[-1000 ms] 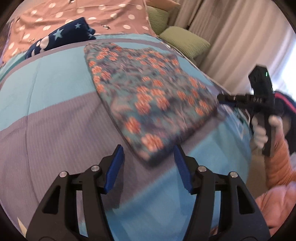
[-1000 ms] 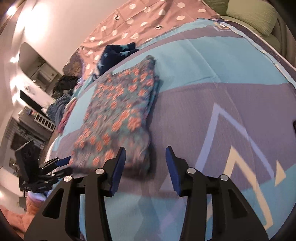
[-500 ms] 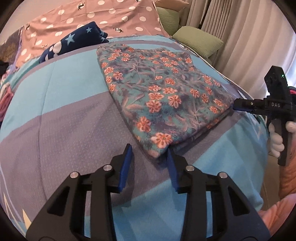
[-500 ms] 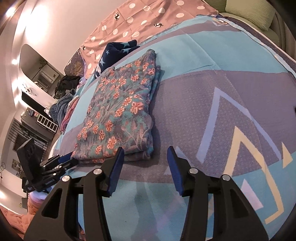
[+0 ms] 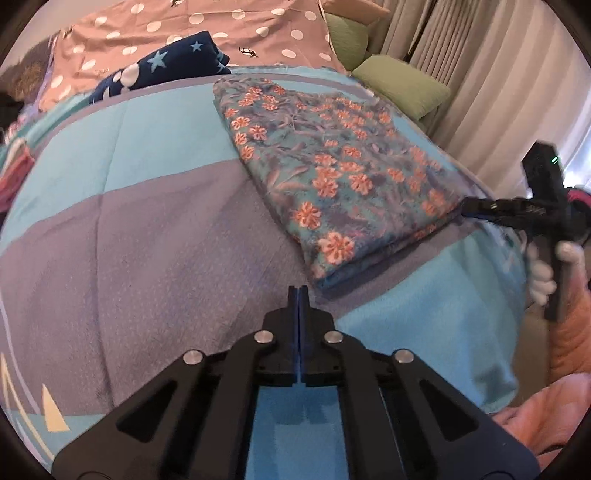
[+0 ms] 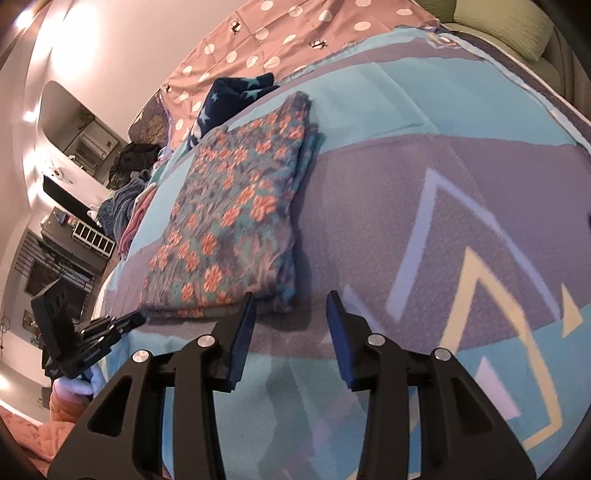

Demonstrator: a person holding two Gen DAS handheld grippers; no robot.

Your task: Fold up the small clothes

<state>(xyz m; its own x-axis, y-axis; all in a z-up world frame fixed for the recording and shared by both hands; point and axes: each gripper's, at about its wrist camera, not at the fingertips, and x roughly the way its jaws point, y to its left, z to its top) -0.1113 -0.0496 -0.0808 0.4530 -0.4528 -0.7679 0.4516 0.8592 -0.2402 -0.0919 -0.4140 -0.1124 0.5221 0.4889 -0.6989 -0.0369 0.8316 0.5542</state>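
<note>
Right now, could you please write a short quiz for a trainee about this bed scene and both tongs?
1. True or false: the left tongs are shut on the floral garment.
2. Which tongs stand open: A left, B right?
3. What lies just beyond the floral garment, toward the polka-dot cover?

Key: 1 false, they are shut on nothing, beside its corner. 2 B. 3 a navy star-print garment.

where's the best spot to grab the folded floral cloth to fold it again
Probably its two near corners. The floral cloth lies flat on the bedspread as a thick, layered rectangle, near edge facing both claws. Come in low from that near side so one finger slides under the stacked layers. The right claw, open, sits just short of its corner; the left claw is shut beside the other corner, holding nothing.
</note>
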